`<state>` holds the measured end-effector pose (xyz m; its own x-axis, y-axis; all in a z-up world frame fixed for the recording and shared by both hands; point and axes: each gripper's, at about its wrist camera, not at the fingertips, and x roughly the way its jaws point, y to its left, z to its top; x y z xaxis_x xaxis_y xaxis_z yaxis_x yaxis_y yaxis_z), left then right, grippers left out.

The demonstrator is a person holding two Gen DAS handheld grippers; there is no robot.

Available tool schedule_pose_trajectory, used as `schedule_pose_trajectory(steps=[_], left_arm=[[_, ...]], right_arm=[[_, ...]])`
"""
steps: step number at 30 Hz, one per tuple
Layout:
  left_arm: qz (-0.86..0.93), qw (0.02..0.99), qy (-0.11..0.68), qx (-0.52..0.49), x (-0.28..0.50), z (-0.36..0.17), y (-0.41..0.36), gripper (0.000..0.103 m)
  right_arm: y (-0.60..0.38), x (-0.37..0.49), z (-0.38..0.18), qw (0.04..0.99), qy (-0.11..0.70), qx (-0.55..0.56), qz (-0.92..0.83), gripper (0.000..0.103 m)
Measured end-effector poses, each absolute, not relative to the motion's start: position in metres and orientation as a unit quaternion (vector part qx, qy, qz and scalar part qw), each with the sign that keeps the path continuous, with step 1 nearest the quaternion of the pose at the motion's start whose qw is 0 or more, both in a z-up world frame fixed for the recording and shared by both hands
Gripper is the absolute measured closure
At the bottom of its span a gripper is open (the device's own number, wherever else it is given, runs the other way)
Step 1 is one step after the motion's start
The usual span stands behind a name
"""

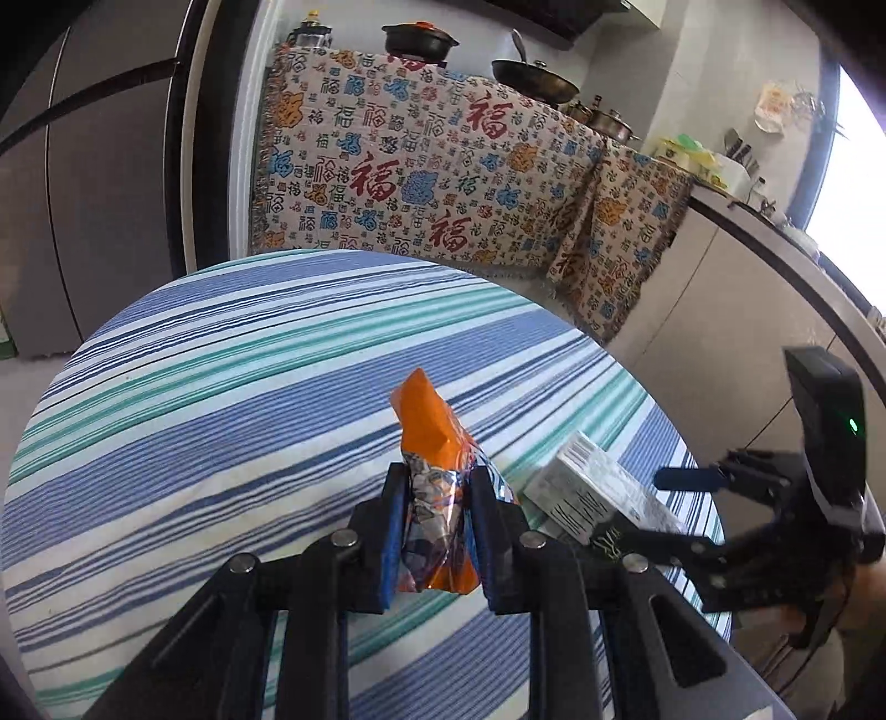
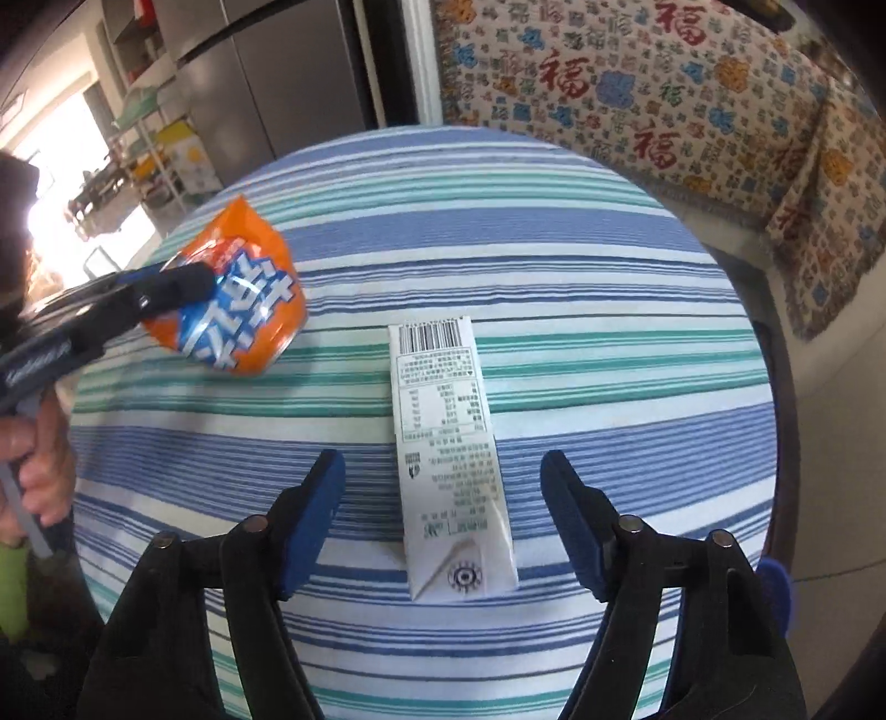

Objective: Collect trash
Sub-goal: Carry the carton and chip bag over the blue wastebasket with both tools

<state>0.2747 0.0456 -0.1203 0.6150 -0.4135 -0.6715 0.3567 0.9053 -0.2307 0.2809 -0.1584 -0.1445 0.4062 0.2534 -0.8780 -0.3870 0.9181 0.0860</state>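
Note:
An orange snack bag point(image 1: 429, 421) stands up between the blue pads of my left gripper point(image 1: 437, 482), which is shut on its crumpled lower part. In the right wrist view the same bag point(image 2: 249, 310) hangs just over the table's left side in the left gripper point(image 2: 188, 282). A white drink carton point(image 2: 443, 421) lies flat on the striped cloth, lengthwise between the fingers of my right gripper point(image 2: 443, 459). Those jaws stand wide, with a gap on each side of the carton. The left wrist view shows the carton point(image 1: 587, 493) with the right gripper point(image 1: 659, 507) around it.
The round table point(image 1: 221, 360) has a blue, green and white striped cloth. Behind it a patterned cloth point(image 1: 415, 166) hangs over a counter with pots point(image 1: 421, 41). A grey fridge point(image 1: 83, 194) stands at the left. A person's hand point(image 2: 44, 459) grips the left tool's handle.

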Motion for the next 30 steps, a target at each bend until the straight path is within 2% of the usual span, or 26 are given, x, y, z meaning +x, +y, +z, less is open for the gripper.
schedule_pose_trajectory(steps=[1,3,11,18,30], left_arm=[[-0.212,0.899,0.383,-0.031,0.269,-0.121,0.042,0.081],[-0.210,0.899,0.383,-0.031,0.262,-0.122,0.039,0.081],[-0.209,0.901,0.379,-0.033,0.243,-0.122,0.019,0.081],[-0.217,0.903,0.369,0.010,0.218,-0.122,-0.028,0.081],[-0.224,0.906,0.355,0.057,0.196,-0.111,-0.098,0.081]], right_arm=[[-0.156,0.287,-0.149,0.827,0.524,-0.070,0.193,0.041],[-0.155,0.295,-0.155,0.819,0.536,-0.080,0.186,0.065],[-0.187,0.258,-0.123,0.856,0.490,-0.014,0.163,0.065],[-0.224,0.230,-0.116,0.866,0.475,0.037,0.153,0.065],[-0.281,0.196,-0.103,0.880,0.454,0.067,0.126,0.065]])
